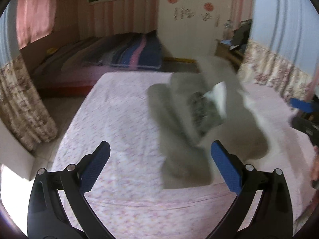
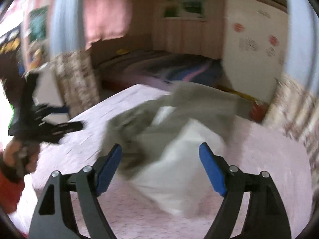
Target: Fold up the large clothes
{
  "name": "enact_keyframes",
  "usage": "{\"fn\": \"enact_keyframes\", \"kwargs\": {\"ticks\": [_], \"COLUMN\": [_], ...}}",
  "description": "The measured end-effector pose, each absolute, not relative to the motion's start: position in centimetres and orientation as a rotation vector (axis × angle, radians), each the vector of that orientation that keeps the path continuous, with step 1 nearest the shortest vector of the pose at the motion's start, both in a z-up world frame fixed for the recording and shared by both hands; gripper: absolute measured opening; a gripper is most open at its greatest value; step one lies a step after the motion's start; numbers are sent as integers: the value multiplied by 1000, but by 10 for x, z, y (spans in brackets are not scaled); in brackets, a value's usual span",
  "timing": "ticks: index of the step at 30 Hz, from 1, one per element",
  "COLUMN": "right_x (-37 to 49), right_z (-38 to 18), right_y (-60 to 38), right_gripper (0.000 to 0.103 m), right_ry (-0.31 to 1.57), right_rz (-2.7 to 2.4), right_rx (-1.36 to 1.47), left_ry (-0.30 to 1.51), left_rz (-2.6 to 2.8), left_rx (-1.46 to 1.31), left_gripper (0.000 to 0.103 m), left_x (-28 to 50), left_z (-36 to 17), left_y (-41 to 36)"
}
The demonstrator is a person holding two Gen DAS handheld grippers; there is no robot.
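Pink, small-patterned sheet [image 1: 123,119] covers the bed where we work, and it gives us a broad flat surface for laying the garment out. On our left, the left gripper [image 1: 160,165] hangs above the near edge of the bed with its jaws spread wide and nothing between the blue pads [image 1: 93,169]; we judge it is free so it can take a fresh hold. Just ahead of it and to the right lies the grey garment [image 1: 199,131], bunched and partly doubled over itself, with a pale lining and a dark patterned patch [image 1: 205,109] turned up in the middle. It sits on the right half of the bed, reaching toward the far edge. The pictures are blurred, so we cannot tell which part of the garment is which. Further right, the right gripper [image 2: 160,167] points down over the garment's near, pale end [image 2: 179,171], its jaws also spread and pinching nothing, the cloth lying below them rather than in them. We read this as a pause between folds: the garment rests loose so both ends can be regripped and squared.
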State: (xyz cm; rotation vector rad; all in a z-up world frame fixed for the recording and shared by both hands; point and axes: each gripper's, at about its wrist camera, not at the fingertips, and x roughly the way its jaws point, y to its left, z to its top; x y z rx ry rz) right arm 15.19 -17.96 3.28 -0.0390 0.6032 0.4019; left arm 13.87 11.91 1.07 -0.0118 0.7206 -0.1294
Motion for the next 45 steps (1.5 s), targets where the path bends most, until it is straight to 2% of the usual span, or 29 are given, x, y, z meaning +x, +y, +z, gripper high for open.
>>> {"fn": "enact_keyframes", "kwargs": {"ticks": [4,11,12,13,14,15,17,19,21,22,26,28,30,35,41,45], "right_x": [182,205,205,208,208,208,209,205,206,205,203,205,201,193,189,178], "right_z": [7,-50,-53,-57,-58,-59,-62,-59,-57,-56,-55,-54,-48,-46,-58,-56], "right_y": [-213,-231,-231,-230,-233,-230,-226,-219,-210,-205,-185,-183,-172,-121,-100,-102], "right_gripper": [80,80,80,80,80,80,80,80,77,64,45,24,18,17,16,16], "right_ry": [650,752,756,756,757,757,755,743,753,769,772,756,717,723,718,667], "right_rz": [358,332,335,339,345,348,361,370,393,409,407,428,467,481,422,380], "right_rx": [128,255,261,269,272,268,252,222,185,185,146,172,155,-55,-184,-119], "left_ry": [718,825,819,825,862,884,870,859,822,815,799,770,746,798,845,832], "left_rz": [-190,-313,-340,-351,-367,-377,-358,-334,-293,-282,-231,-200,-170,-98,-61,-24], "left_rx": [12,16,23,35,52,54,128,187,238,239,255,251,216,185,198,214], "left_gripper": [100,100,97,78,44,40,23,19,18,18,16,15,15,16,17,18], "left_x": [148,187,191,195,200,202,196,191,183,182,178,172,164,151,156,159], "left_z": [13,-27,-34,-39,-48,-54,-60,-60,-57,-55,-49,-41,-30,-47,-84,-86], "left_y": [89,43,40,38,36,36,32,28,27,30,41,51,69,104,107,103]}}
